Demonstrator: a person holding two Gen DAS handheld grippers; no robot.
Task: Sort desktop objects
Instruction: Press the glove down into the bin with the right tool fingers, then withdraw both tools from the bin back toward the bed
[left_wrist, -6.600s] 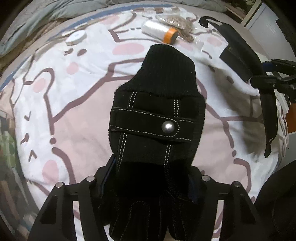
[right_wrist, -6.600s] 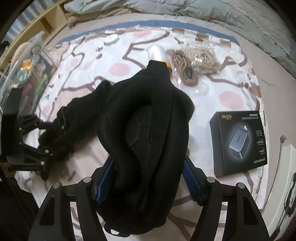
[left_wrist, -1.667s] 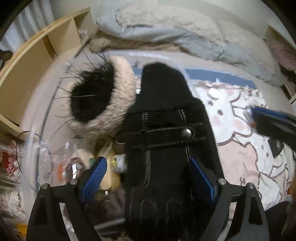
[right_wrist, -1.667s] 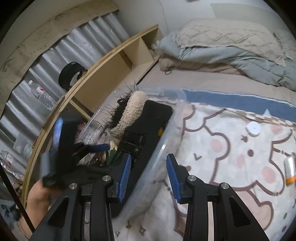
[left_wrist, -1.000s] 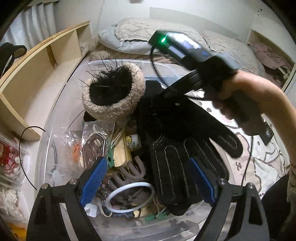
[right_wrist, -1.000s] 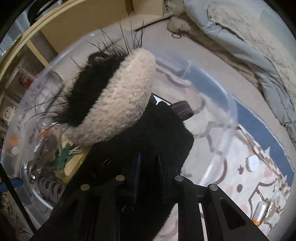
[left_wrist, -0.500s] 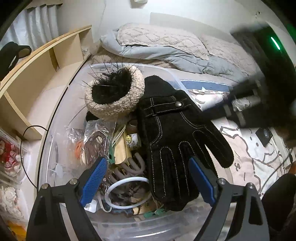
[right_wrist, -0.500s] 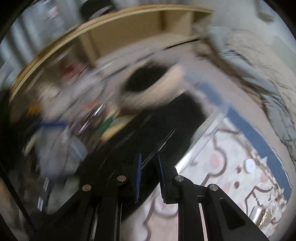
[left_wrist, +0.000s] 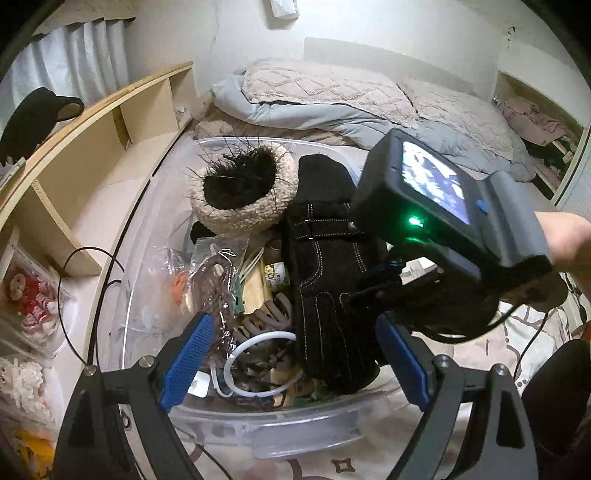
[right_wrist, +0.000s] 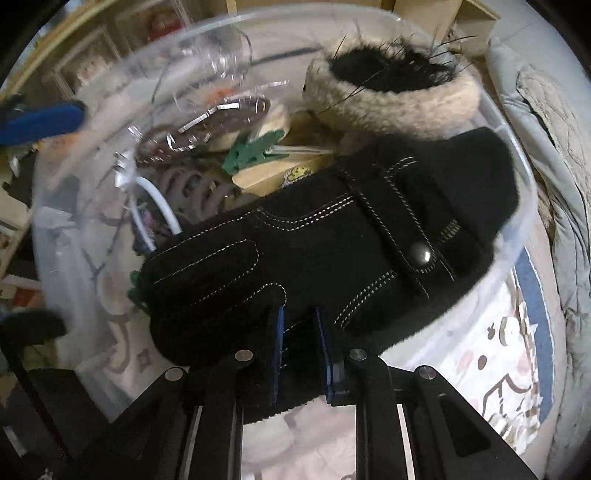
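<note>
A black stitched glove (left_wrist: 325, 280) with a snap strap lies across a clear plastic bin (left_wrist: 295, 424), its cuff toward a furry beige-rimmed hat (left_wrist: 240, 210). My left gripper (left_wrist: 295, 358) hangs open over the bin's near end with nothing between its blue pads. A hand holds my right gripper (left_wrist: 369, 284) down onto the glove from the right. In the right wrist view the right gripper (right_wrist: 300, 350) stands narrow, shut on the glove's (right_wrist: 332, 236) edge near the bin's rim (right_wrist: 524, 206). The hat (right_wrist: 399, 103) sits behind.
The bin also holds a brown hair claw (left_wrist: 266, 317), a white ring (left_wrist: 258, 365), a green clip (right_wrist: 255, 151) and crinkled plastic bags. A wooden shelf (left_wrist: 92, 155) runs along the left, piled bedding (left_wrist: 332, 96) lies behind, and a patterned sheet (right_wrist: 498, 350) is under the bin.
My right gripper has swung back over the bin and rolled, and now sits on the glove. My left gripper has drawn back and up a little, still open.
</note>
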